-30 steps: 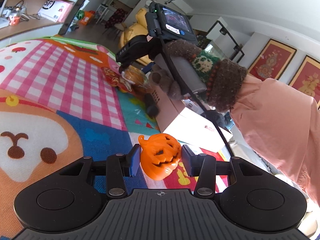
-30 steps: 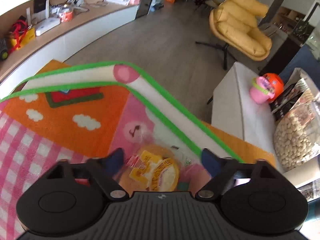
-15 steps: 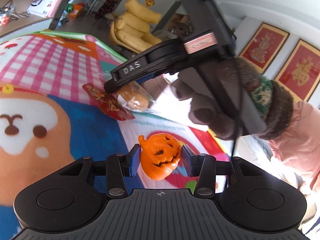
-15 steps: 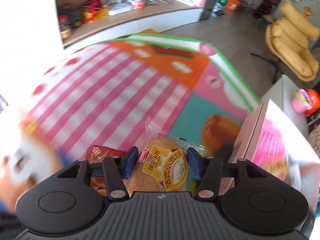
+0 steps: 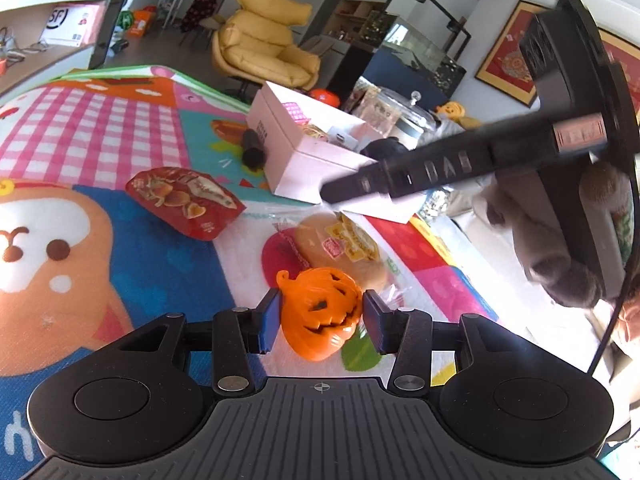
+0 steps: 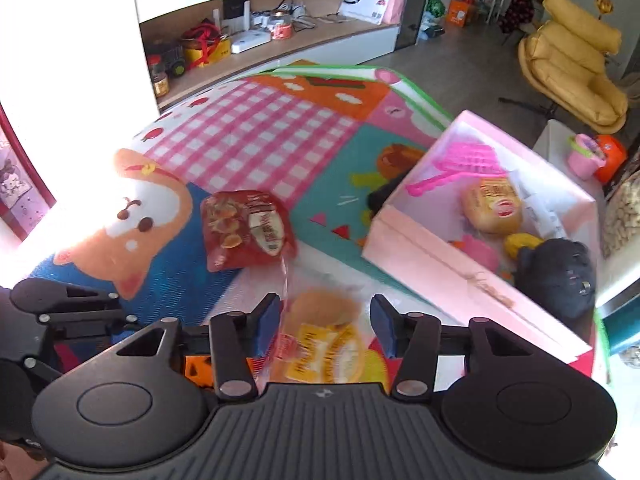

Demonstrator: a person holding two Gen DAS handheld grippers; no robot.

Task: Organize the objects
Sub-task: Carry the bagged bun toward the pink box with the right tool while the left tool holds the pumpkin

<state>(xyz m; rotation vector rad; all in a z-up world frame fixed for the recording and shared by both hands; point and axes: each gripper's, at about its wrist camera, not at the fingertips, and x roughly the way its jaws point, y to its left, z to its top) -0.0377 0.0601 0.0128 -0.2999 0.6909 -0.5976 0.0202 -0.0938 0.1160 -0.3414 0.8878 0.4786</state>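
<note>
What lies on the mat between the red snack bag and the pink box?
Nothing: in the right wrist view, only bare mat separates the red snack bag from the pink box.

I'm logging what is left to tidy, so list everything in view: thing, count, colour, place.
pumpkin toy: one, orange, clamped in the left hand-held gripper.
wrapped bun: one, tan with yellow label, on the mat between the right gripper's open fingers.
red snack bag: one, red, on the mat left of the box.
pink box: one, open, on the mat at right.
pink comb: one, inside the box.
second bun: one, tan, inside the box.
play mat: one, multicoloured, beneath everything.
yellow armchair: one, on the floor behind.
left hand-held gripper: one, black.
right hand-held gripper: one, black.
</note>
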